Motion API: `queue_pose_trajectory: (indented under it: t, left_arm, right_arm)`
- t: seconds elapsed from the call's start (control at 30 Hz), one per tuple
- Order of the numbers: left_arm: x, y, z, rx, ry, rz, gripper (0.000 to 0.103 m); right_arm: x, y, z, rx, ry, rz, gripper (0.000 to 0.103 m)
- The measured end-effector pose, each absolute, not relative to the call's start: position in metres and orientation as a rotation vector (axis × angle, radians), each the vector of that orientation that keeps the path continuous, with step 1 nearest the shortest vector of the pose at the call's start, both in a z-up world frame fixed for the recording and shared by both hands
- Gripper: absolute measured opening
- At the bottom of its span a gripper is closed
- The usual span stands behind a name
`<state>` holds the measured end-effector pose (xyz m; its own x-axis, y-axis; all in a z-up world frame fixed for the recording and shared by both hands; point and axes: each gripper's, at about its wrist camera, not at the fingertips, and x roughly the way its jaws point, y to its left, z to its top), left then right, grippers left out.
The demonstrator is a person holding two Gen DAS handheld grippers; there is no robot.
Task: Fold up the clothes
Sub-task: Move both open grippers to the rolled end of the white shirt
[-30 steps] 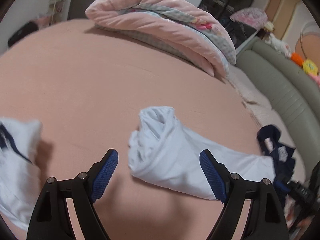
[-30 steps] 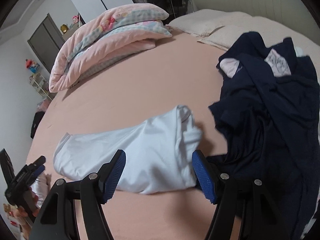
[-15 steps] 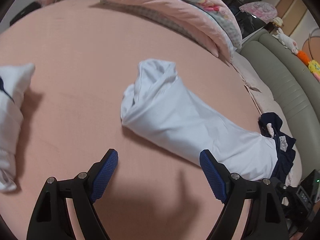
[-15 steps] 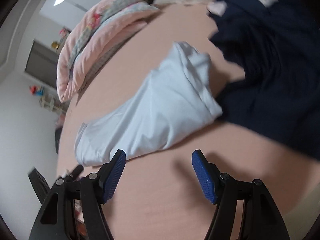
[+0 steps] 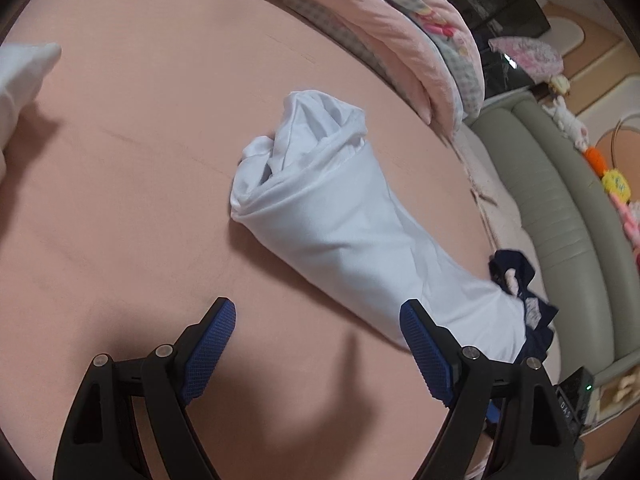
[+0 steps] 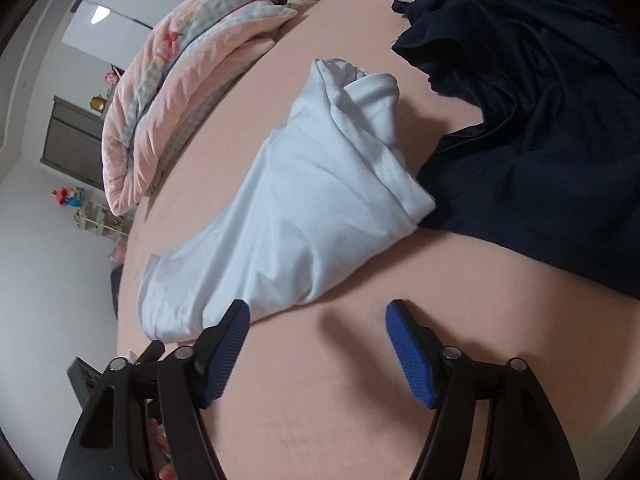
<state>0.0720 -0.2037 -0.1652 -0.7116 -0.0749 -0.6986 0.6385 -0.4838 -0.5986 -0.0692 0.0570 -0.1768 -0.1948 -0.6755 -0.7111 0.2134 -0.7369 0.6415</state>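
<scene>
both the left gripper (image 5: pixel 318 354) and right gripper (image 6: pixel 318 354) gape empty; the white garment (image 6: pixel 296 216) half hides the frame-cropped navy clothes (image 6: pixel 540 120).

I count one pale blue rolled cotton garment (image 5: pixel 344 232) and one crumpled navy blue garment (image 6: pixel 552 112) on my pink bed sheet (image 5: pixel 120 184). One folded pink-and-checked quilt (image 6: pixel 180 80) lies behind. One white cloth (image 5: pixel 20 76) sits at the left edge.
</scene>
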Motion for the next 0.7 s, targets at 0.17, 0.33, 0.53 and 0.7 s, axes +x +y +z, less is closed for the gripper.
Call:
queue_pose_trajectory:
  t: [0.17,0.33,0.53,0.7]
  left_arm:
    - [0.068,-0.211,-0.167,0.789,1.334,-2.223,0.093]
    - [0.062,-0.221,-0.166,0.778,1.401,-2.215,0.101]
    - [0.054,-0.228,-0.167,0.785,1.4,-2.212,0.103]
    - [0.048,-0.234,-0.168,0.791,1.4,-2.209,0.103]
  right_arm:
    - [-0.08,0.055,-0.181,1.486,-0.631,-1.947,0.075]
    - [-0.093,0.049,-0.182,1.489,-0.652,-1.935,0.075]
    - [-0.103,0.045,-0.184,1.491,-0.687,-1.929,0.075]
    - [-0.109,0.042,-0.186,1.492,-0.696,-1.923,0.076]
